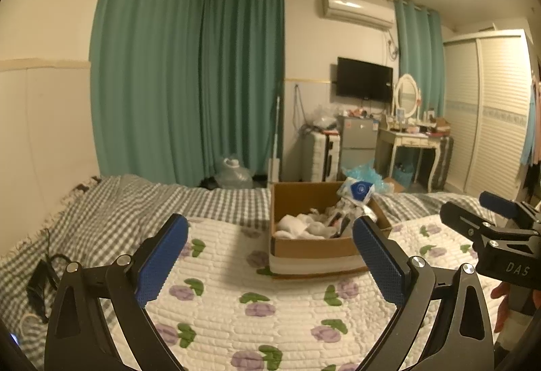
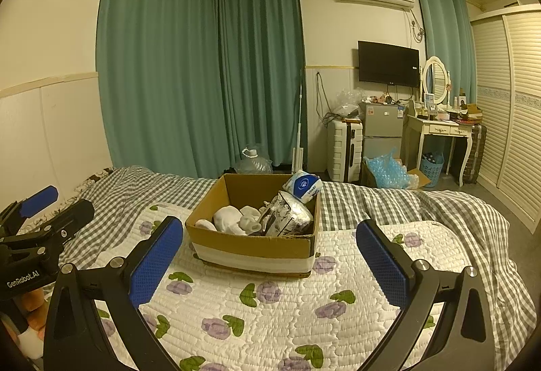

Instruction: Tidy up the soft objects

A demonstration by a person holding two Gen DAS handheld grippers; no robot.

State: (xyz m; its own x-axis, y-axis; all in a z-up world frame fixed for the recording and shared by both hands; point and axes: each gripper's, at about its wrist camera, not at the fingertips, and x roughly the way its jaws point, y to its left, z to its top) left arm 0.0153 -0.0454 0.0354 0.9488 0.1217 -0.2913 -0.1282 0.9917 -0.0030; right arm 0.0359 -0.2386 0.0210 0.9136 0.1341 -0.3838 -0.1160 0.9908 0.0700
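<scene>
A cardboard box [image 2: 250, 249] stands on the white floral quilt [image 2: 270, 320]. It holds white socks [image 2: 230, 218], a crumpled silver bag [image 2: 290, 215] and a blue-and-white tissue pack [image 2: 302, 185] leaning on its far rim. In the left wrist view the box [image 1: 314, 252] is ahead and right, with white socks [image 1: 297, 225] and the tissue pack [image 1: 356, 191] in it. My left gripper [image 1: 270, 256] is open and empty, short of the box. My right gripper [image 2: 270, 256] is open and empty, in front of the box.
A grey checked blanket [image 2: 405, 205] covers the bed around the quilt. A black cable and charger [image 1: 40, 283] lie at the bed's left edge. Beyond the bed are teal curtains [image 2: 203, 66], a suitcase [image 2: 345, 151], a small fridge [image 2: 382, 131] and a dressing table [image 2: 439, 131].
</scene>
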